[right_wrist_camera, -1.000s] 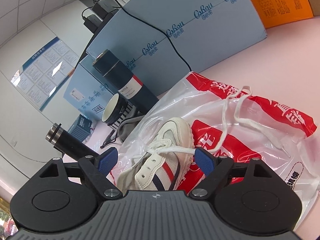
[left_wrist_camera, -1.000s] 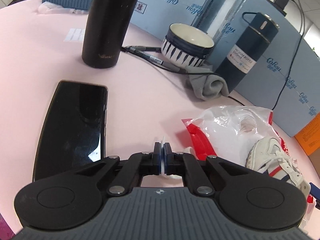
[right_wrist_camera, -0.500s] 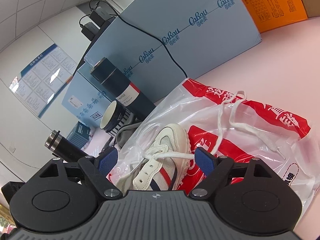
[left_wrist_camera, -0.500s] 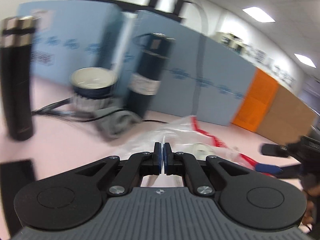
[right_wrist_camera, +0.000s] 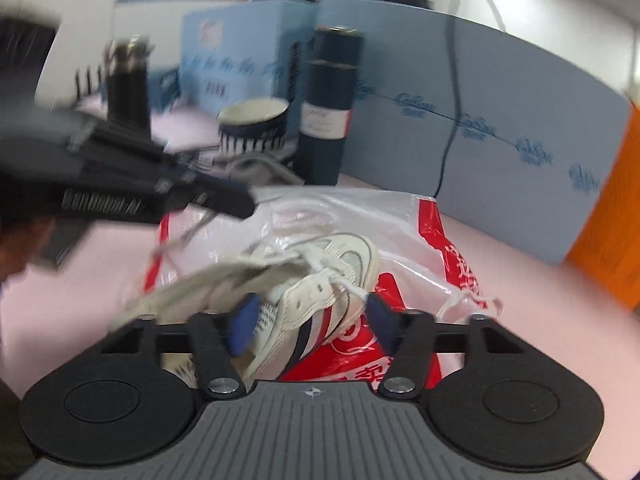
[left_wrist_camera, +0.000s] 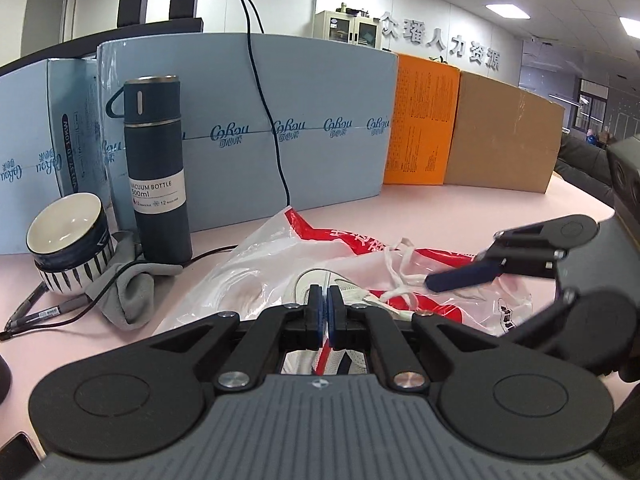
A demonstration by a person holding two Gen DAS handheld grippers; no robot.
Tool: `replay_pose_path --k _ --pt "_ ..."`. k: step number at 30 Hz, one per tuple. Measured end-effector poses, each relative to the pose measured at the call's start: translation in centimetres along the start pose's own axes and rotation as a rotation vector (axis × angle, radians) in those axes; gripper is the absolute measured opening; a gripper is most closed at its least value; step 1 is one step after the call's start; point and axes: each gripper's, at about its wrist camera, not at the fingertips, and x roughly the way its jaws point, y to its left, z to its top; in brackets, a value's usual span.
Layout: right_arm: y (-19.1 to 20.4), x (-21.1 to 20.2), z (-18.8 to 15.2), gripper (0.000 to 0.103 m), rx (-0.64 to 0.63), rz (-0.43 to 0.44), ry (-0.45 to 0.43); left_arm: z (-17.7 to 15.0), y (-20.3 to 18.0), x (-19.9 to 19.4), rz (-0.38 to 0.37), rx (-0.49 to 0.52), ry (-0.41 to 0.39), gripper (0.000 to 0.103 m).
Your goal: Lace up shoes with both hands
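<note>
A pale pink worktop [left_wrist_camera: 460, 208] runs back to a row of boxes along its far edge: light blue cartons [left_wrist_camera: 320, 120], an orange box [left_wrist_camera: 424, 124] and a brown cardboard box [left_wrist_camera: 504, 136] toward the far right corner. Behind them a white wall [left_wrist_camera: 440, 12] carries raised grey lettering [left_wrist_camera: 440, 42], with a glass-fronted cabinet [left_wrist_camera: 348, 30] against it. Panel lights [left_wrist_camera: 508, 11] glow in the tiled ceiling, and windows [left_wrist_camera: 592, 108] show at the right.

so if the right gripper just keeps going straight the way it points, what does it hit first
Most likely the white sneaker: it sits between the right gripper jaws, on the plastic bag. Depth is blurred.
</note>
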Motion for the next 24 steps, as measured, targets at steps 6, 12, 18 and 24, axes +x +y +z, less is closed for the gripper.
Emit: replay_pose_path --k 6,12,18,24 --pt "-2.3 0.7 -0.3 0.017 0.193 0.07 0.019 -0.4 -0.8 1.2 -0.038 0.066 0.043 0.002" --pt "-10.2 2.3 -5.4 0.017 0.973 0.386 0.0 -0.7 -1.6 2.5 -0.062 0.149 0.086 0.002" --pt "-12.5 4.1 -11.4 0.017 1.458 0.591 -0.043 -0.5 -2.7 3.2 -0.086 0.282 0.105 0.002" --pt "-12.7 4.3 -11.6 0.017 1.475 0.616 -0.034 -0.4 -3.7 3.6 -0.102 0.398 0.117 0.002"
